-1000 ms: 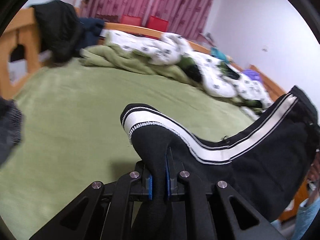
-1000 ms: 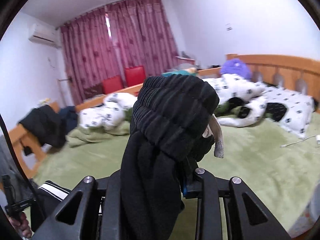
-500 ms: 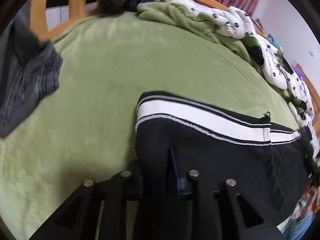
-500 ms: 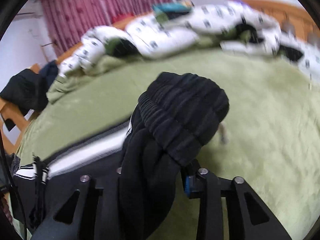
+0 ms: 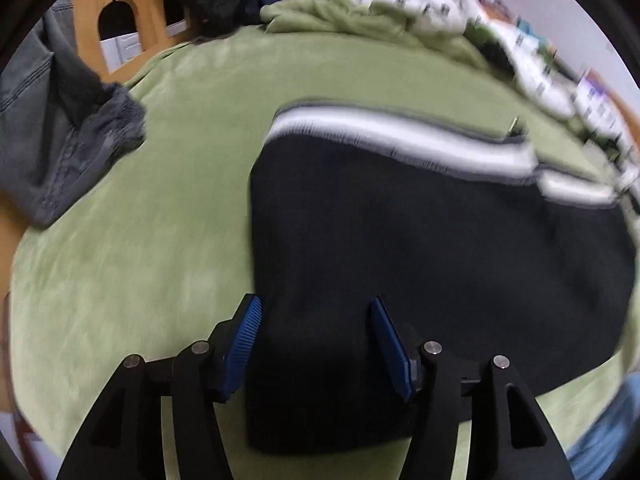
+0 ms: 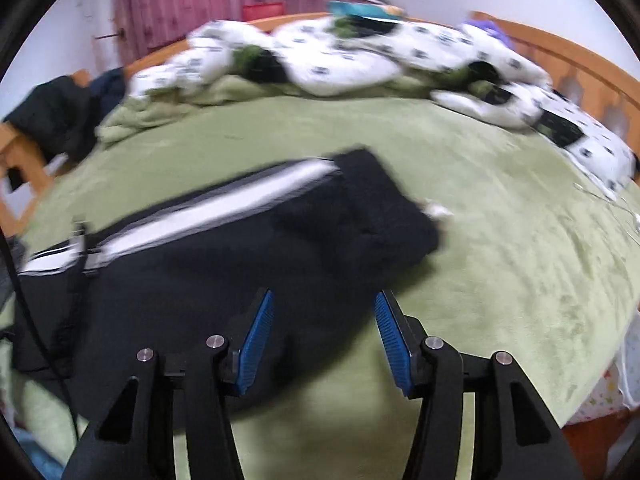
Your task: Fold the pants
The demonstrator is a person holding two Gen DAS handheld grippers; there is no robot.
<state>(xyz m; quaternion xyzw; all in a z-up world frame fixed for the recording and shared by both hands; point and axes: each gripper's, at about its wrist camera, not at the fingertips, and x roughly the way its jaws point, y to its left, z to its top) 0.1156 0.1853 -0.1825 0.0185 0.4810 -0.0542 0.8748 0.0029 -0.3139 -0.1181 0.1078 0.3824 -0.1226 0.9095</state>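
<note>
Pants (image 5: 420, 240) flat on bed (image 5: 160, 240) (green), jaws opening, bedding (image 6: 360, 56) beyond

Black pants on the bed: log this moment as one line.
phase: release | pants: flat on green bedspread, white stripe far side | left gripper: jaws opening, cloth between, unpinched | right gripper: jaws opening, unpinched

No words, labels, brand names, numbers or signs can be read in either view. The white bedding (image 6: 360, 60) carries small dark printed patches, but they are too blurred to tell whether any of them is lettering. The pants (image 5: 420, 240) show only plain white stripes along one edge, with no writing on them.
</note>
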